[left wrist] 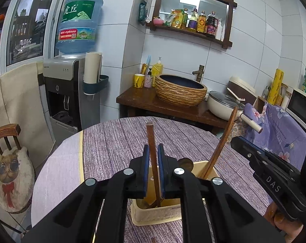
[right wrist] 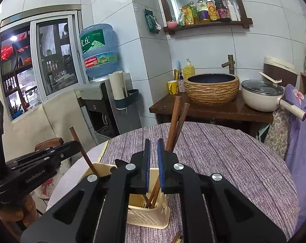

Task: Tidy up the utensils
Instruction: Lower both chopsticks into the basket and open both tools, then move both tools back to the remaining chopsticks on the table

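Left wrist view. We see our left claw (left wrist: 153,158) narrowed around one wooden chopstick (left wrist: 153,154); the stick stands nearly upright between the blue pads (left wrist: 146,162), its lower end down inside the beige utensil basket (left wrist: 153,212). Whether the pads actually press the stick, we cannot tell. The basket sits on the round desk (left wrist: 116,141) with its purple striped cloth. A second pair of chopsticks (left wrist: 221,141) leans out of the basket's right side. The right claw (left wrist: 246,147) shows at the right edge, near those leaning sticks; its jaws look nearly together.

Right wrist view. We see our right claw (right wrist: 153,158) with a narrow gap between its pads and nothing gripped between them. The two leaning chopsticks (right wrist: 177,121) rise just right of the claw, their lower ends in the basket (right wrist: 148,216) below. At left, the left claw (right wrist: 69,147) is against the single chopstick (right wrist: 82,149), which slants up out of the basket's left corner.
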Available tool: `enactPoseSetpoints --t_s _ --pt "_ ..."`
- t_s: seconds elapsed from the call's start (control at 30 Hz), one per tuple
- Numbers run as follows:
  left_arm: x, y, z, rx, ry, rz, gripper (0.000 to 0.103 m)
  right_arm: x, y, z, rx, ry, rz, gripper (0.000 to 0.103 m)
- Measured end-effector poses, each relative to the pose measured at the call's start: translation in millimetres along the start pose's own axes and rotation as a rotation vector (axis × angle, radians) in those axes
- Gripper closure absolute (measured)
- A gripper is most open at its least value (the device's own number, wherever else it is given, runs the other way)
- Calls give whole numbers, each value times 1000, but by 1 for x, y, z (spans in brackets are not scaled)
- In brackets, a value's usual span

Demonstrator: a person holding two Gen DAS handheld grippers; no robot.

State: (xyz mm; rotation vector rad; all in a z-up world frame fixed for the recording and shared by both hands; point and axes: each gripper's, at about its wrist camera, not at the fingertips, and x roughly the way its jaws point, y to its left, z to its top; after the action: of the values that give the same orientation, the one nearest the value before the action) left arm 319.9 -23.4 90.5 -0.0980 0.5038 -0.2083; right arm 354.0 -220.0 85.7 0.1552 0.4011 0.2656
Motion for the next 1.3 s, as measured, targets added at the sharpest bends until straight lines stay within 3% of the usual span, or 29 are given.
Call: enactPoseSetpoints --t_s 0.07,0.1,0.13,0.2,0.27,0.33,0.47,0.63,0.8,1.0,1.1,1.17,1.3 --pt "-8 0 -1 -4 -18 -2 66 -5 1 -2 -12 -9 -1 93" --pt "-14 1 -3 -7 -36 -1 59 -8 2 -3 -17 -16 -2 83" --pt "-20 1 -5 -7 -50 0 50 -14 3 -5 -21 -27 -1 68" --pt "-32 2 -10 2 -74 2 42 -26 3 -9 -22 -55 0 52" --pt "-40 5 -16 4 -81 2 30 -37 5 -14 -35 -61 -6 51" --pt "-49 9 -23 -7 -84 4 22 -46 5 -21 -37 -58 -15 44" --pt "-59 17 -42 -11 -61 6 14 -59 4 -40 -30 -4 -10 34" --pt "-58 27 -71 -1 13 39 9 -64 5 -73 -55 89 -47 25" --pt "-49 49 -106 -59 124 77 7 -63 -12 -105 13 165 -81 16" --pt "-38 54 -145 -44 221 127 8 -53 -26 -142 30 250 -146 15" --pt "-33 51 -158 -43 260 127 15 -45 -31 -154 47 298 -167 15" --pt "-30 50 -163 -43 286 121 26 -40 -33 -161 47 323 -182 17" --pt "-25 46 -171 -34 320 108 36 -31 -35 -173 54 372 -201 30"
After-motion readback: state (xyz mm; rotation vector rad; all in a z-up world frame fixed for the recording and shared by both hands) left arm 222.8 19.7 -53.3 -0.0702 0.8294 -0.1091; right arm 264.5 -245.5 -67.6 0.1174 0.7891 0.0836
